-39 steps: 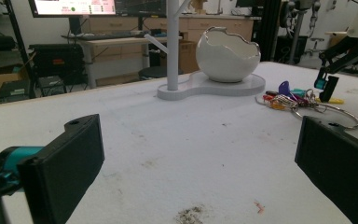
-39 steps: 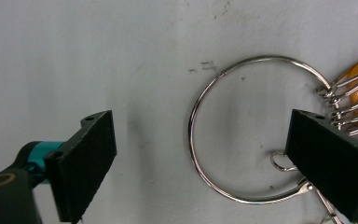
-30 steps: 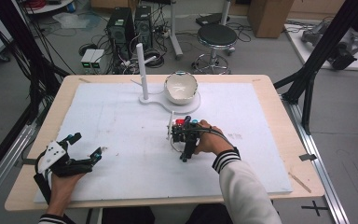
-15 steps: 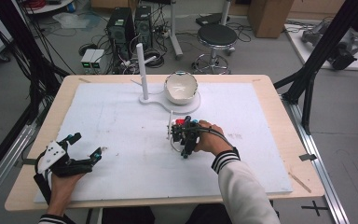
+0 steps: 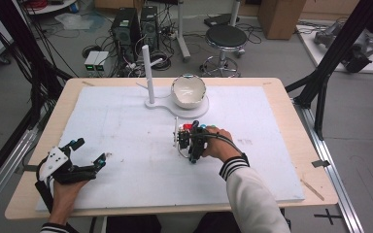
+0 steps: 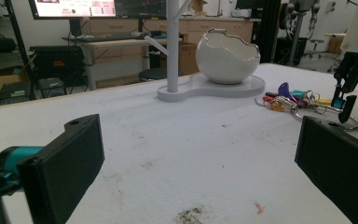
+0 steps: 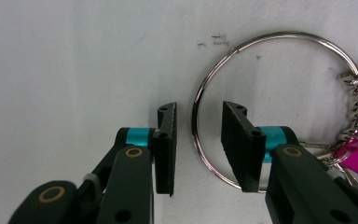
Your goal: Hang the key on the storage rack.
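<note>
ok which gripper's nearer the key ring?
Right. The right gripper straddles the key ring wire, jaws open either side. The left gripper rests far off near the table's front-left corner.

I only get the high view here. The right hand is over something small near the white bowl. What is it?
Observer: A large metal key ring with coloured keys on it, lying flat on the white table cover.
Operator: Has the right hand-held gripper grabbed it?
Observer: Not yet. The right hand-held gripper is open, with the ring's wire running between its two jaws, touching neither that I can see.
Operator: And the other one, at the left?
Observer: The left hand-held gripper is wide open, with nothing between its jaws, pointing across the table toward the bowl and the white post that share one base.
</note>
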### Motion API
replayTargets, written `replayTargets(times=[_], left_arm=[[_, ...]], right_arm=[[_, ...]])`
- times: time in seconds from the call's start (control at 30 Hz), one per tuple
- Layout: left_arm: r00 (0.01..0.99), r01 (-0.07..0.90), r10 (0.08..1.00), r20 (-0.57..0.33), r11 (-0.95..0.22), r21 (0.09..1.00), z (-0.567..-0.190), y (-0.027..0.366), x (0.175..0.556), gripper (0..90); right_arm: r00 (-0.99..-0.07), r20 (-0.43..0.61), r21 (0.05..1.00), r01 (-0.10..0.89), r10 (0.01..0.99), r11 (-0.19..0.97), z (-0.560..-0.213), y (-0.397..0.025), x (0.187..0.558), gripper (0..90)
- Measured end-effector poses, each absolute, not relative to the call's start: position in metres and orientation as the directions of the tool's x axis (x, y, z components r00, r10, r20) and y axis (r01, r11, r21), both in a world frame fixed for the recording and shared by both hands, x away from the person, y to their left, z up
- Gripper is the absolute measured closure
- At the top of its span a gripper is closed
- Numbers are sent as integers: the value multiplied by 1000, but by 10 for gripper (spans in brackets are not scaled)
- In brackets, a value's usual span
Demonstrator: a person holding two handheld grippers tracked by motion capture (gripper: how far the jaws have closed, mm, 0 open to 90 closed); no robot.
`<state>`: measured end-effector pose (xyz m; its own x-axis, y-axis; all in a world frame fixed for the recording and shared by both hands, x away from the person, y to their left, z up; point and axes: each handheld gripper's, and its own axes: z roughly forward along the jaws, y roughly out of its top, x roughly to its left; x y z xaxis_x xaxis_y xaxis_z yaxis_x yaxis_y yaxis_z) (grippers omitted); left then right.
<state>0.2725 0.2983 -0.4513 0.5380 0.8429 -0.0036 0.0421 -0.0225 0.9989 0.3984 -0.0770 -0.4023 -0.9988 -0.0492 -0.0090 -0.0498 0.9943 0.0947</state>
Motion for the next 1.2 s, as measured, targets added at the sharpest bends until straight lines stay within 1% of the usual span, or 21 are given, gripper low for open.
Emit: replayTargets(times=[0.13,0.2,0.33,0.37,0.6,0.67,0.73,0.83,1.07,1.2], left_arm=[[539,43,842,-5,-21,999,-451,298,272,17],[538,42,843,-5,-21,999,-451,298,272,17],[539,42,842,-5,-21,999,-451,298,272,17],[539,42,842,-5,-21,999,-451,298,272,17],[538,42,843,-4,-22,999,-451,298,272,17],[539,43,842,-6,-21,999,-451,298,272,17],[539,42,842,-3,-23,999,-451,298,272,17],[538,42,843,-4,-22,999,-451,298,272,17],[538,42,843,-4,-22,999,-451,298,272,17],[537,40,843,-1,-25,999,-451,298,272,17]], right_arm=[[-999,-8,79,-53,-52,995,-402,-76,396,729],[-997,-11,81,-74,-73,994,-403,-75,397,743],[-998,-2,68,-65,-65,996,-403,-74,396,773],[-996,-9,77,-84,-84,994,-403,-74,397,781],[-996,-11,57,-86,-86,995,-403,-74,395,835],[-994,-20,64,-109,-108,992,-404,-73,395,836],[-994,-26,46,-110,-108,993,-404,-72,393,839],[-990,-38,45,-139,-137,989,-404,-71,391,850],[-990,-48,29,-130,-129,991,-403,-71,388,875],[-991,-56,42,-124,-122,991,-402,-71,388,875]])
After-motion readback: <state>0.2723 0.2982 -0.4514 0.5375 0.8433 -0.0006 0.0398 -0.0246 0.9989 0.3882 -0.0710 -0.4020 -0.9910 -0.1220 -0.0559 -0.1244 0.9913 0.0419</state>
